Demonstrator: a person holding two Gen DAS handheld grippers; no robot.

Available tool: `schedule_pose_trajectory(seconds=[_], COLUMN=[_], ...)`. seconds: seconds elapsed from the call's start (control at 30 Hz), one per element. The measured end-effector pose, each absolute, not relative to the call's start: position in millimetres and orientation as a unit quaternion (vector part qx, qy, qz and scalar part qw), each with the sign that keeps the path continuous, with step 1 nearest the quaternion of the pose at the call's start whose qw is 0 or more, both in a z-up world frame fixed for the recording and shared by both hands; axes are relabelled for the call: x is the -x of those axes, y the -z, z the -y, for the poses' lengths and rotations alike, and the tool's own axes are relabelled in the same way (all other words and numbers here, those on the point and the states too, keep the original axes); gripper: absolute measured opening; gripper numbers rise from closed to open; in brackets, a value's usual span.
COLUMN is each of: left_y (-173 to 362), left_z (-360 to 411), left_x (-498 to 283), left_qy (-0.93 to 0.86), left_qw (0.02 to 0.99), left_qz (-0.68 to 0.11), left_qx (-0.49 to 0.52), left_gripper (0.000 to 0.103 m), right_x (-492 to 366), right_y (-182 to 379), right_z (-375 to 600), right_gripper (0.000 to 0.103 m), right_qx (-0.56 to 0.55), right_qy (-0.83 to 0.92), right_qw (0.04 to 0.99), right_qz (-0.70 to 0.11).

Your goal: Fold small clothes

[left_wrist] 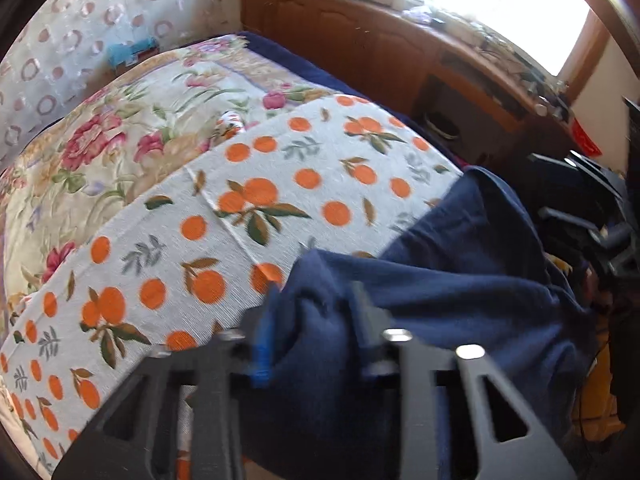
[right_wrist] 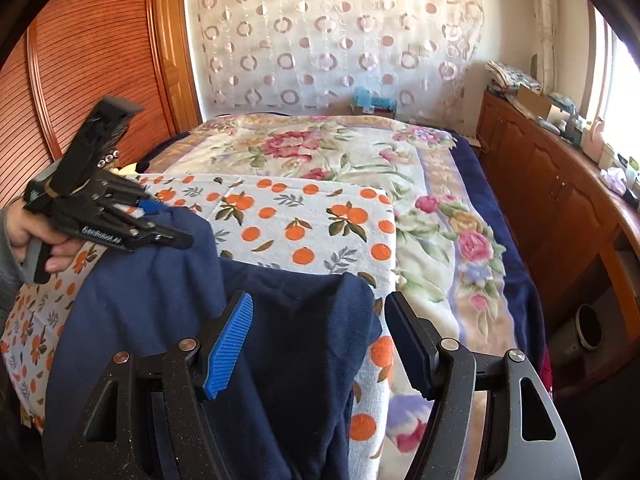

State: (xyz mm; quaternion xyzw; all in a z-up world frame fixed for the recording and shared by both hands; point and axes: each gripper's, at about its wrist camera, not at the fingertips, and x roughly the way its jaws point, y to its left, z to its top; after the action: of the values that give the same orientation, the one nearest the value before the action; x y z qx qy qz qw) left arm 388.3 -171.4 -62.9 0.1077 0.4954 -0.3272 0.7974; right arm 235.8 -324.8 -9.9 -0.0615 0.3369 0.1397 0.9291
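My left gripper (left_wrist: 316,320) has pinched down on a bunched corner of the navy garment (left_wrist: 460,280), the cloth gathered between its fingers; the right-wrist view shows the same thing from the side, with the gripper (right_wrist: 160,220) in my left hand (right_wrist: 24,236) biting the cloth's upper left edge. My right gripper (right_wrist: 316,336) stands wide open, its blue pad (right_wrist: 228,348) lying against the cloth while the other finger hangs clear of the garment's right edge, so it holds nothing.

The garment sits at the near edge of the bed (right_wrist: 516,280), on the orange-print towel (right_wrist: 296,216) that lies over the floral blanket (right_wrist: 320,152), and part of it drapes off the front edge toward me.

As I judge it, folding has barely begun: the cloth is rumpled and not spread, no crease or doubled layer shows (what kind of garment it is I cannot tell). Spreading it flat, then folding, is all still to do.

Its long axis seems to run across the bed's front edge, from my left grip toward the right gripper, with its lower part hanging down and hidden.
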Motion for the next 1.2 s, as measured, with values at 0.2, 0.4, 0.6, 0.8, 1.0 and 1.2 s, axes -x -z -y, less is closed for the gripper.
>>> schedule_pose_trajectory(seconds=[0.2,0.4,0.6,0.8,1.0,1.2], left_y=[31.6,18.8,36.5,41.6,41.6,43.9], left_z=[155.9,116.1,85.9,69.8,59.7,60.5], left_x=[-336.6,-280.3,-262.4,-255.6,-253.7,-247.9], left_qy=[0.342,0.346,0.328,0.327,0.331,0.327], left_qw=[0.826,0.839,0.842,0.845,0.845,0.844], left_qz=[-0.428,-0.404,-0.418,-0.416,-0.416,-0.418], left_qx=[-0.131,-0.115,-0.089,-0.076,-0.063,-0.078], left_gripper=[0.012,0.012,0.012,0.012,0.013,0.014], right_x=[-240.5,-242.1,-251.4,-270.1,-279.5,-273.8], right_y=[0.0,-5.9,2.9,28.1,43.1,44.8], right_z=[312.8,285.0,237.0,201.0,190.3,185.3], right_gripper=[0.071,0.068,0.067,0.055,0.038,0.027], right_qx=[0.053,0.060,0.068,0.070,0.066,0.062], right_qy=[-0.151,-0.180,-0.237,-0.279,-0.320,-0.338], right_qw=[0.929,0.925,0.906,0.876,0.849,0.840], right_qz=[-0.335,-0.329,-0.344,-0.387,-0.414,-0.420])
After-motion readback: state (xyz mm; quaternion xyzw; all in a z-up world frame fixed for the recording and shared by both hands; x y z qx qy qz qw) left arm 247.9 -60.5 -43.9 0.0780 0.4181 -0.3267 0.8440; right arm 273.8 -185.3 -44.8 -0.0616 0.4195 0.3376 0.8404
